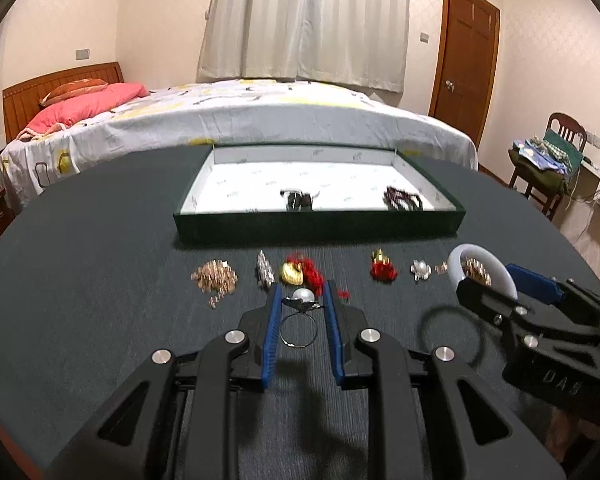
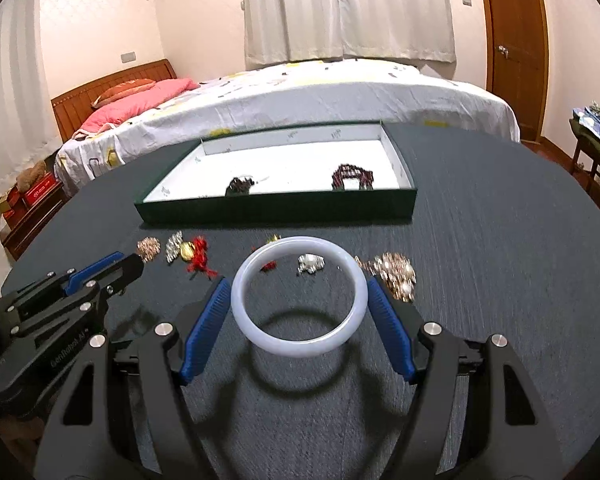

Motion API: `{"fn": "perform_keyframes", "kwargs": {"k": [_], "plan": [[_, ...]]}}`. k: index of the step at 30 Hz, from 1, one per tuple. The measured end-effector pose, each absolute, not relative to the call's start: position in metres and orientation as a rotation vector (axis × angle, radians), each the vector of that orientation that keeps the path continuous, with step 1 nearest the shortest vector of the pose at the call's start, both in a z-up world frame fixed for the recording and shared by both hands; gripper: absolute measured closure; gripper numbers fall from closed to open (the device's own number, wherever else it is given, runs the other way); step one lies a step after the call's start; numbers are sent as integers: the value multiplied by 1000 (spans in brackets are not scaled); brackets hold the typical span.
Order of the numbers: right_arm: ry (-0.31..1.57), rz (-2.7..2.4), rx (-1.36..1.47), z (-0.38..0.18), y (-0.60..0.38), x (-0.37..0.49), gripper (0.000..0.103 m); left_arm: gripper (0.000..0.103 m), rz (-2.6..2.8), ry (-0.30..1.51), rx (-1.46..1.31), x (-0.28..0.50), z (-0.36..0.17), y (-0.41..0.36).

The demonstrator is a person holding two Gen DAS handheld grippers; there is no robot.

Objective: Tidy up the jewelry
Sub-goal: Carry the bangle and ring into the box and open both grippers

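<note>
My left gripper (image 1: 300,300) is shut on a pearl ring (image 1: 300,312), held between its blue pads; the ring's band hangs between the fingers. My right gripper (image 2: 298,292) is shut on a white bangle (image 2: 300,300) and holds it above the table, its shadow below. The right gripper also shows in the left wrist view (image 1: 488,284) with the bangle (image 1: 480,268). A green box (image 1: 320,220) with a white inside stands beyond, holding a dark piece (image 1: 298,200) and a dark red bead bracelet (image 1: 404,199).
On the dark table (image 1: 100,260) a row of jewelry lies before the box: a rose-gold chain (image 1: 216,276), a silver brooch (image 1: 265,274), a gold and red charm (image 1: 300,274), a red tassel piece (image 1: 383,270), a silver pearl piece (image 1: 420,270). A bed stands behind.
</note>
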State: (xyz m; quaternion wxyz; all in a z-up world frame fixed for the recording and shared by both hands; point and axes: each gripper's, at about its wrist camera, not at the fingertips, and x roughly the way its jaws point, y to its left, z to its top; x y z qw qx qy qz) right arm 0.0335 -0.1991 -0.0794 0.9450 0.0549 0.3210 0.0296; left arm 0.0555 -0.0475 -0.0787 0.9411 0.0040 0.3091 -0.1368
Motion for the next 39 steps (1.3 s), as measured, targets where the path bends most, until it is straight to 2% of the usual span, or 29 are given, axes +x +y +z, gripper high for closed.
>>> {"fn": "perform_keyframes", "kwargs": {"k": [9, 18, 27, 33, 39], "plan": [[605, 64, 93, -53, -199, 78, 34, 81, -275, 617, -21, 95, -62, -43], [607, 71, 78, -55, -195, 149, 34, 81, -265, 616, -15, 166, -59, -48], [743, 67, 61, -93, -189, 212, 34, 81, -244, 765, -11, 230, -93, -46], [792, 61, 46, -98, -188, 226, 34, 81, -240, 857, -4, 244, -109, -48], [844, 62, 47, -105, -190, 233, 34, 80, -238, 862, 43, 243, -109, -54]]}}
